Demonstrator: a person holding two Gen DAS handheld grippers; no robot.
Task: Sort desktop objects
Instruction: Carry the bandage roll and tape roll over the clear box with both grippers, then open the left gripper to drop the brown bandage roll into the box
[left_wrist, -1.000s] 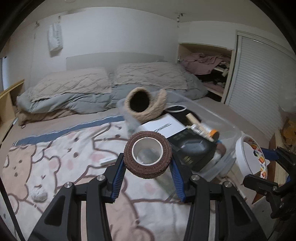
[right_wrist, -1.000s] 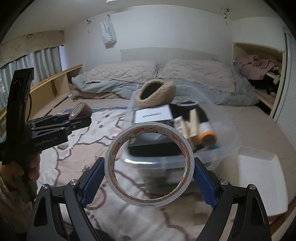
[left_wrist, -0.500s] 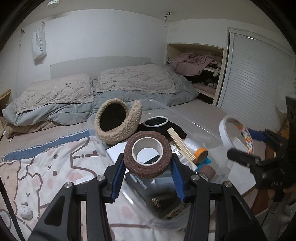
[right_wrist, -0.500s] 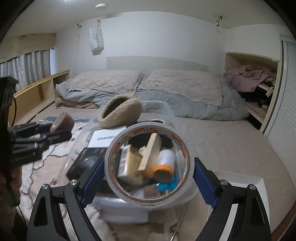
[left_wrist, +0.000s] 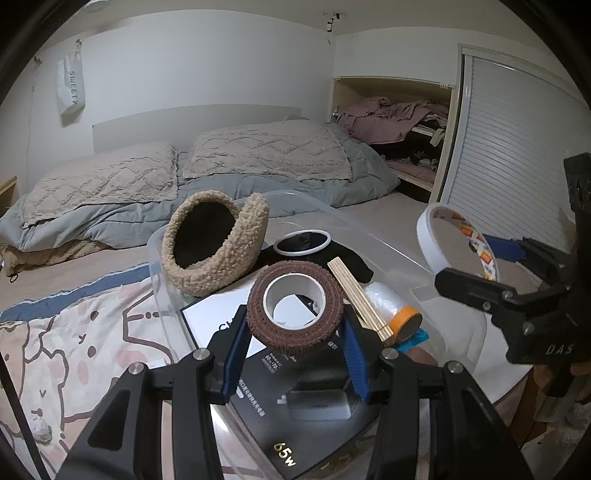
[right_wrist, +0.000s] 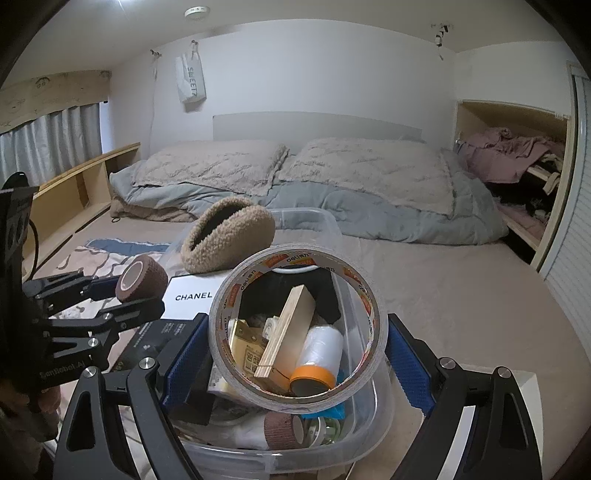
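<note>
Two held tape rolls (right_wrist: 297, 328) (left_wrist: 294, 305) over bin (right_wrist: 332, 225) (boxes: "CHANEL" (right_wrist: 192, 297), "65W" (left_wrist: 295, 424)).

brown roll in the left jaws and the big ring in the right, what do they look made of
Brown roll: looks like woven, crepe-like fabric wrap, matte and nubbly, wound on a smooth white core, likely cardboard or plastic.
Tape ring: seems to be glossy clear plastic packing tape, since the bin's contents show through it; its printed liner looks like cardboard.
</note>
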